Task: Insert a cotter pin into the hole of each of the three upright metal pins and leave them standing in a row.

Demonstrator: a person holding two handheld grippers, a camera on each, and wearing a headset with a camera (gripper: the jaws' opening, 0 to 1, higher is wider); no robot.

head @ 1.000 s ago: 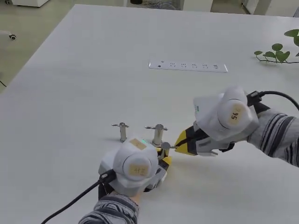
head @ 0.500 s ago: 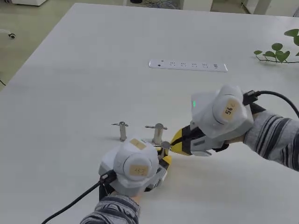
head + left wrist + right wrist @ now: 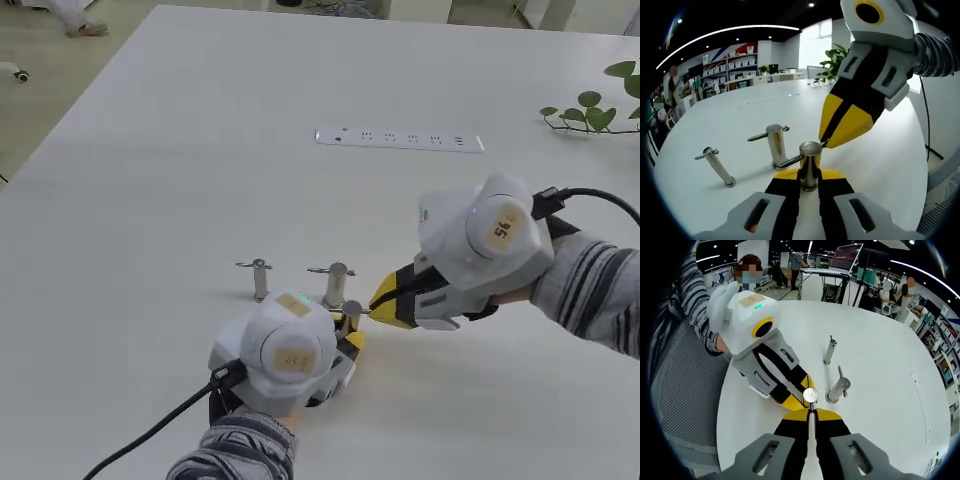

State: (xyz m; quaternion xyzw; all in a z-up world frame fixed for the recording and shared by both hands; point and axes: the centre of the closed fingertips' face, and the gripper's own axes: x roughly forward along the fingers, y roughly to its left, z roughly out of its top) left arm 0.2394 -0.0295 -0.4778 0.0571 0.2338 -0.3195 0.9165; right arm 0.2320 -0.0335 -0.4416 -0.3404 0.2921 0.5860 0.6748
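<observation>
Table (image 3: pixel 200 150): white, two pins (image 3: pixel 336 285) done.
Left gripper (image 3: pixel 809 177): clamped on third pin (image 3: pixel 810 152).
Right gripper (image 3: pixel 811 415): pinching cotter pin (image 3: pixel 823 144); barely shifted, insertion unfinished.

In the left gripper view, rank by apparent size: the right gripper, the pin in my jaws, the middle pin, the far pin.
1. right gripper
2. held pin and middle pin, about alike
3. far pin
Nearness to the camera enlarges the closer ones, so real sizes are unsure.
</observation>
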